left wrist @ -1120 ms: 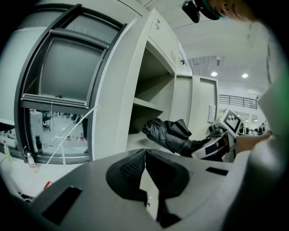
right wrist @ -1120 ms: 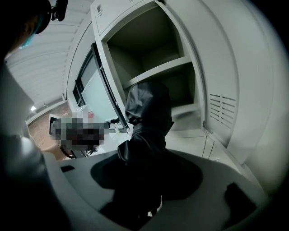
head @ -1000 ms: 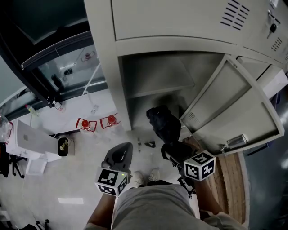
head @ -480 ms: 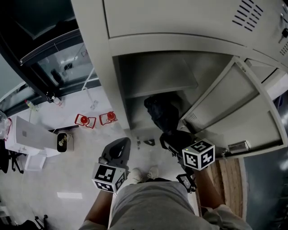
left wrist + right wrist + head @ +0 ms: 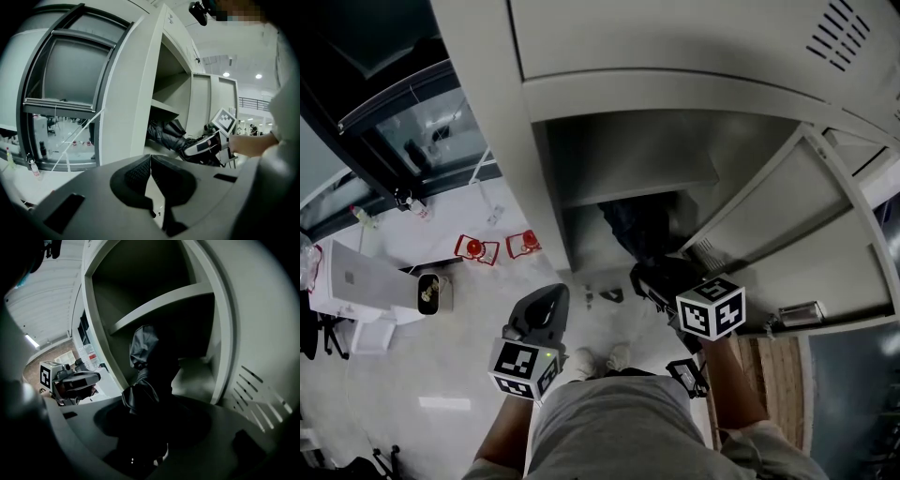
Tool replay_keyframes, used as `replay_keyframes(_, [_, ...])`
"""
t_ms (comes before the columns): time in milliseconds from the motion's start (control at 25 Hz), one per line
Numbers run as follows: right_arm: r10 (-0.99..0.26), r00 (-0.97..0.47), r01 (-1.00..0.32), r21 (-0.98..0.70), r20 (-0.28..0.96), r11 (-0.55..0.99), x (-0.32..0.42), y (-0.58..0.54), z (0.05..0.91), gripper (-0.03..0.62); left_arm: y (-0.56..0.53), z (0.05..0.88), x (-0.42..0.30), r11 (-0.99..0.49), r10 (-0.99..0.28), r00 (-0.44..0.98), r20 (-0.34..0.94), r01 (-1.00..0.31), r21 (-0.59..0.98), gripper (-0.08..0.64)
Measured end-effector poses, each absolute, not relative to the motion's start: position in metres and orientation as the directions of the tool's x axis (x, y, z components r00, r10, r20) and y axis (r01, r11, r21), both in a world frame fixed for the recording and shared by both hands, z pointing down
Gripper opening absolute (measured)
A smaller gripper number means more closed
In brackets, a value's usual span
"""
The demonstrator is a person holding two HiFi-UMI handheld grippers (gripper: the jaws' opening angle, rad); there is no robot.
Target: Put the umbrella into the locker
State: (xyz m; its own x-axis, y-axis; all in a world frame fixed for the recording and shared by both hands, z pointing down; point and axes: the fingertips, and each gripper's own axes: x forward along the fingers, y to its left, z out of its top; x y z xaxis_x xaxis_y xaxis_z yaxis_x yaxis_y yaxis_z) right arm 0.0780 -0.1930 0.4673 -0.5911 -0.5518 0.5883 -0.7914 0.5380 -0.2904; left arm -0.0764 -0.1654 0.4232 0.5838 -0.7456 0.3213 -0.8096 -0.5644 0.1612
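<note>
One black crumpled umbrella (image 5: 140,350) | right gripper (image 5: 146,414) clamps it | left gripper (image 5: 151,163) closed, seemingly empty

Two hand-held grippers (image 5: 551,298) (image 5: 645,277), one umbrella (image 5: 636,225), one locker (image 5: 675,89) with one open door (image 5: 787,234), two small red objects (image 5: 473,249).

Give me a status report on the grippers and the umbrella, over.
Right gripper shut on umbrella. Left gripper shut, empty. Umbrella's far end inside locker, under shelf. Door open, nothing seen blocking.
</note>
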Motion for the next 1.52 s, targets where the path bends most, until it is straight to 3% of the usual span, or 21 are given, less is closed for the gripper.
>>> replay_keyframes(1520, [-0.521, -0.550, -0.800, -0.233, 0.653, 0.553, 0.045, -0.273, 0.489, 0.232, -0.181, 0.434, -0.107, -0.517, -0.769, 0.544, 0.336, -0.838, 0.174, 0.017])
